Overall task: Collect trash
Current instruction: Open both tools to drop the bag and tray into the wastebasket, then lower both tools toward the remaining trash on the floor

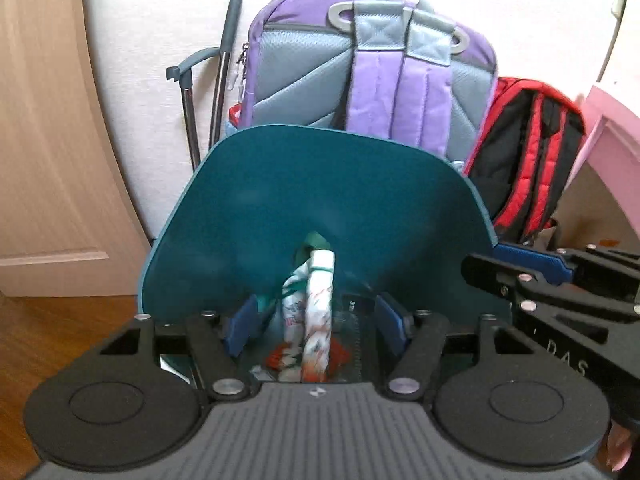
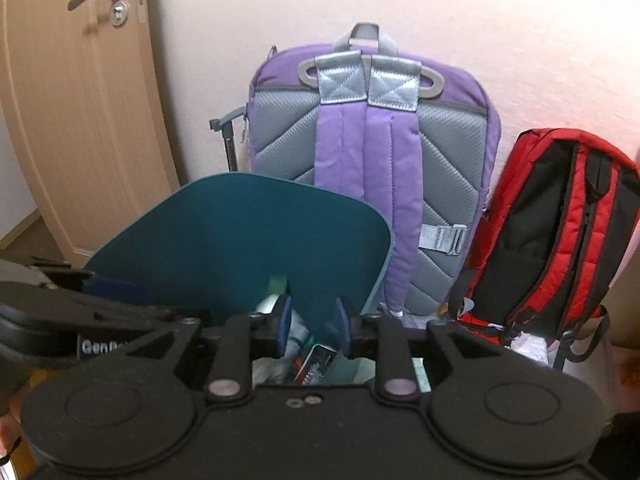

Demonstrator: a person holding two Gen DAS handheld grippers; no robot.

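Note:
A teal bin with its lid [image 1: 320, 200] raised stands on the floor; the lid also shows in the right wrist view [image 2: 240, 236]. My left gripper [image 1: 316, 320] hangs over the bin's mouth, jaws open, with a crumpled white printed wrapper [image 1: 316, 320] standing loose between the blue pads [image 1: 244, 324]. More wrappers [image 1: 280, 360] lie below it in the bin. My right gripper [image 2: 312, 316] is open over the same bin, above a dark wrapper [image 2: 318, 364] and other trash. The right gripper shows at the right of the left wrist view [image 1: 532, 268].
A purple and grey backpack [image 2: 360, 160] leans on the wall behind the bin. A red and black backpack [image 2: 552, 232] stands to its right. A wooden door [image 2: 80, 120] is on the left. A metal handle [image 1: 224, 76] leans beside the purple backpack.

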